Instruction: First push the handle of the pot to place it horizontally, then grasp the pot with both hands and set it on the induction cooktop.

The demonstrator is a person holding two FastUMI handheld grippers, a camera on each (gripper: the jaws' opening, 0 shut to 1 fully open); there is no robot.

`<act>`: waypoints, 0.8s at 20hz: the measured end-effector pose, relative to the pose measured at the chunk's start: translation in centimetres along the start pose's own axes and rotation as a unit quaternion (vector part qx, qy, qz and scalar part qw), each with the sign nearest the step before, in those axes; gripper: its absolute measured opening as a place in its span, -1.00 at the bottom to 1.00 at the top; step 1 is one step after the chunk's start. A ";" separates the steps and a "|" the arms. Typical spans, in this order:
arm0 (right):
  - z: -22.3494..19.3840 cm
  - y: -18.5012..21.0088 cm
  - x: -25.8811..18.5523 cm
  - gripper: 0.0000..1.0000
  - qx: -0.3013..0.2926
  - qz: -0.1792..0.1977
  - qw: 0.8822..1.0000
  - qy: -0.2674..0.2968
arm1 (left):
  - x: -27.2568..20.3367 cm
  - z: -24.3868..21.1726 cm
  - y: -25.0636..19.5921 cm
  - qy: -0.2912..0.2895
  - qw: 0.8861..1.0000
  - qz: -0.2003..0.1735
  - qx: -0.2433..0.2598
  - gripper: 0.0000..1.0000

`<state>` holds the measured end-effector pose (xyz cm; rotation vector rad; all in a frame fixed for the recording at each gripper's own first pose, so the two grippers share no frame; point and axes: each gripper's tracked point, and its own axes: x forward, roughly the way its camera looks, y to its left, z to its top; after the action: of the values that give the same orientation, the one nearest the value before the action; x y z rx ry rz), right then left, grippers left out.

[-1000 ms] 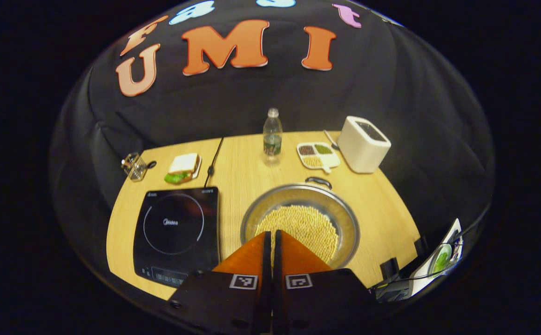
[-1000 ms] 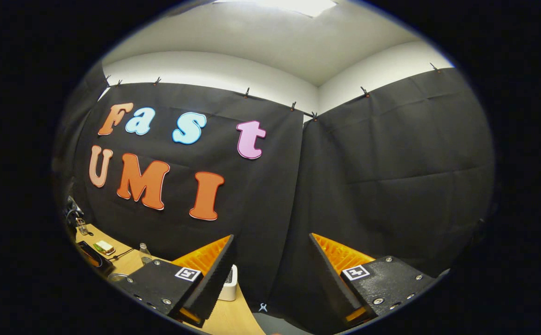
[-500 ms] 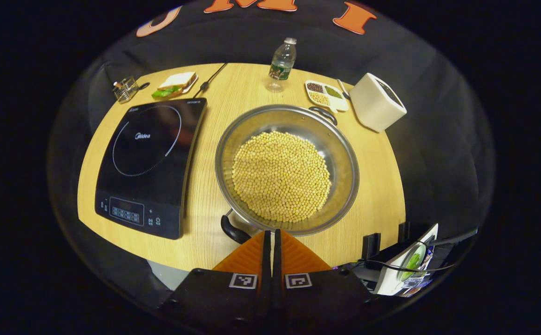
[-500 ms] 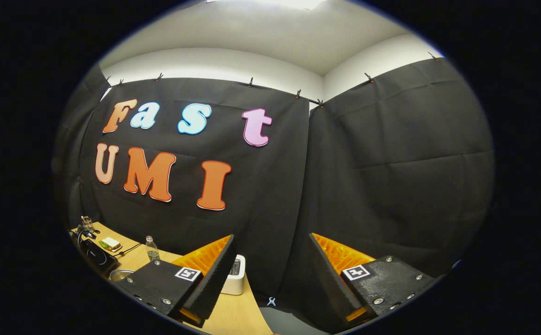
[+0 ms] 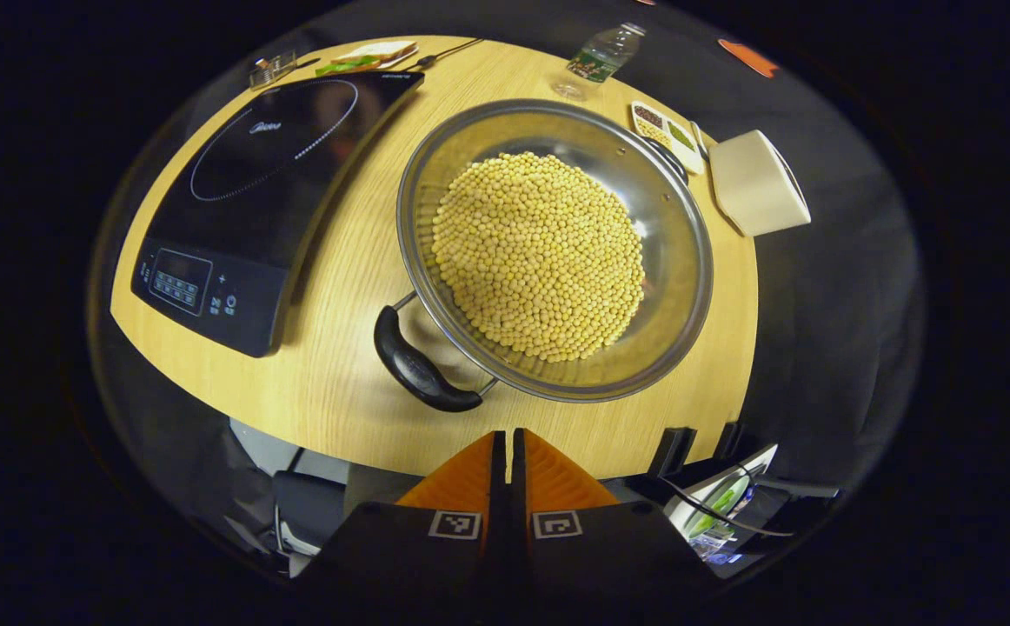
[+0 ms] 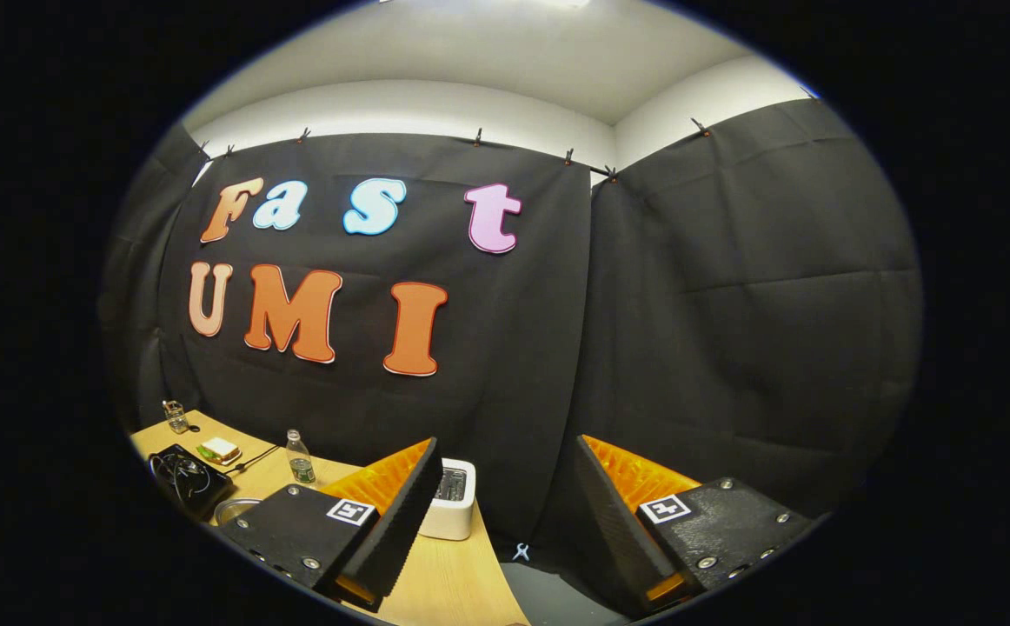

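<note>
The bean-filled pot is sitting on the counter right of the cooktop, likely heavy and slick-walled. The left tool is hovering closed and empty near the black handle; the right tool is gaping, empty.

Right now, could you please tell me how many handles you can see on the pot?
2. One handle sticks out at the pot's near edge, toward the left gripper; the other handle sits on the far rim, beside the divided dish.

black screwed housings, square fiducial markers
</note>
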<state>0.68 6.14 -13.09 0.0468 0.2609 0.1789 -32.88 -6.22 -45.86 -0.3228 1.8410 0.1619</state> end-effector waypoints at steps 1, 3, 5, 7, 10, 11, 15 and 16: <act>0.0 -0.1 -0.2 0.90 -0.003 -0.007 1.000 0.002 | 0.5 0.0 0.0 0.009 1.000 0.000 -0.005 -0.84; -0.1 -0.4 -0.7 0.90 -0.005 -0.021 1.000 0.005 | 1.3 0.3 0.3 0.021 1.000 0.004 -0.007 -0.83; -0.5 -0.6 -1.2 0.90 -0.003 -0.034 0.999 0.012 | 2.1 0.8 0.1 0.029 0.999 0.004 -0.012 -0.83; -0.8 -0.8 -1.5 0.90 0.001 -0.047 0.999 0.021 | 2.7 1.0 0.2 0.045 0.998 0.003 -0.036 -0.84; -1.4 -0.3 -2.1 0.90 -0.001 -0.057 0.998 0.035 | 3.5 0.9 0.7 0.058 0.996 0.009 -0.064 -0.84; -1.4 0.0 -2.2 0.90 -0.004 -0.057 0.998 0.036 | 3.7 1.0 1.0 0.057 0.996 0.016 -0.069 -0.84; -1.5 0.6 -2.2 0.90 -0.014 -0.060 0.997 0.044 | 3.9 1.5 2.5 0.048 0.996 0.040 -0.066 -0.84; -1.6 0.9 -2.2 0.90 -0.014 -0.059 0.997 0.045 | 3.8 1.7 3.0 0.044 0.996 0.047 -0.063 -0.84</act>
<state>-1.97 6.68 -14.01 -0.0056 0.3501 0.0668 -33.20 -3.46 -50.16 -0.3349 1.9383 0.3339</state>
